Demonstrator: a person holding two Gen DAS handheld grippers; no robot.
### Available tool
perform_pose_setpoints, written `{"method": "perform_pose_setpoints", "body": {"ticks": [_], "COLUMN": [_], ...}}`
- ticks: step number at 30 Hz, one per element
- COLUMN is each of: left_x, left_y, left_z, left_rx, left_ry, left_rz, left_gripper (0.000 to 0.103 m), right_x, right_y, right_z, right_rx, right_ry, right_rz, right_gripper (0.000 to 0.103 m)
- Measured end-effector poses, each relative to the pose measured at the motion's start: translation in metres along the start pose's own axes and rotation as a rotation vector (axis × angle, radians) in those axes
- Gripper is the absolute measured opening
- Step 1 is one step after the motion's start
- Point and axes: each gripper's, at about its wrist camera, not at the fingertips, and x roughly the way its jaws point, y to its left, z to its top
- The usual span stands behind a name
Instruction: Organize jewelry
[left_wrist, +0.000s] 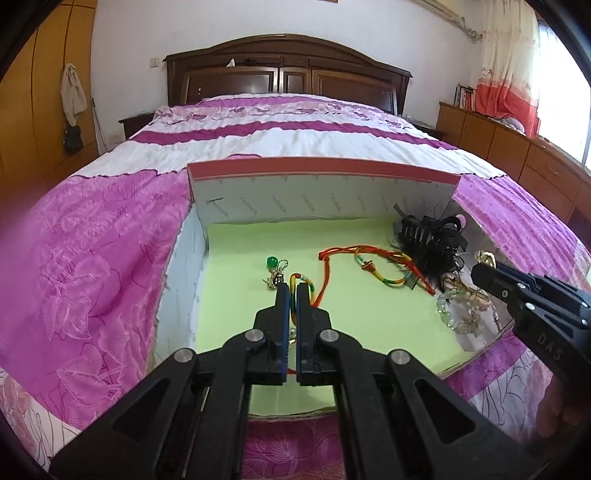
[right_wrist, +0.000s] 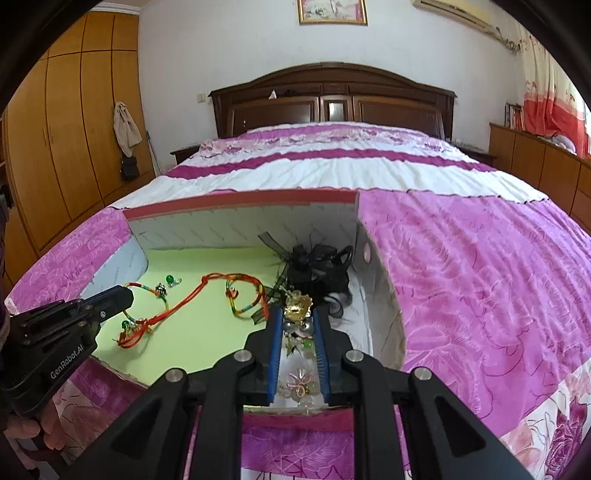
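1. Black gripper arms fill the foreground of both views, reaching down over the bed with its pink and white cover.
2. On the bed sits an open box with a pale green floor, where the jewelry is gathered.
3. At the box's right side a black hair clip lies beside a loose heap of clear beads.
4. The left gripper is pressed together on a multicoloured cord bracelet, near a green-bead charm; a red cord trails away beside it.
5. The right gripper is narrowed around a gold flower ornament with beads hanging under it.
6. Judging from this, both pieces are being set into the box. Lowering each close to the floor before letting go, and keeping the bracelet apart from the red cord, should avoid tangles.
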Motion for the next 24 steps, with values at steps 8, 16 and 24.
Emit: {"method": "perform_pose_setpoints", "body": {"ticks": [8,16,24], "left_x": [-0.001,-0.027,-0.060], "left_y": [0.006,0.004,0.004], "left_z": [0.000,0.006,0.005], "left_rx": [-0.041,-0.039,-0.052], "left_ry": [0.035,0.002,-0.012], "left_rz": [0.027,0.010,-0.004], "left_gripper": [0.038,0.049,0.050], "right_x": [-0.003,-0.026,-0.066], "right_y": [0.001,0.006,0.012], "right_z": [-0.001,0.003,0.005], "right_rx": [0.021,0.036,0.060], "right_ry": [0.023,-0.014,-0.073], "right_rz": [0.038,0.054,0.078], "right_gripper": [0.033,0.052,0.067]}}
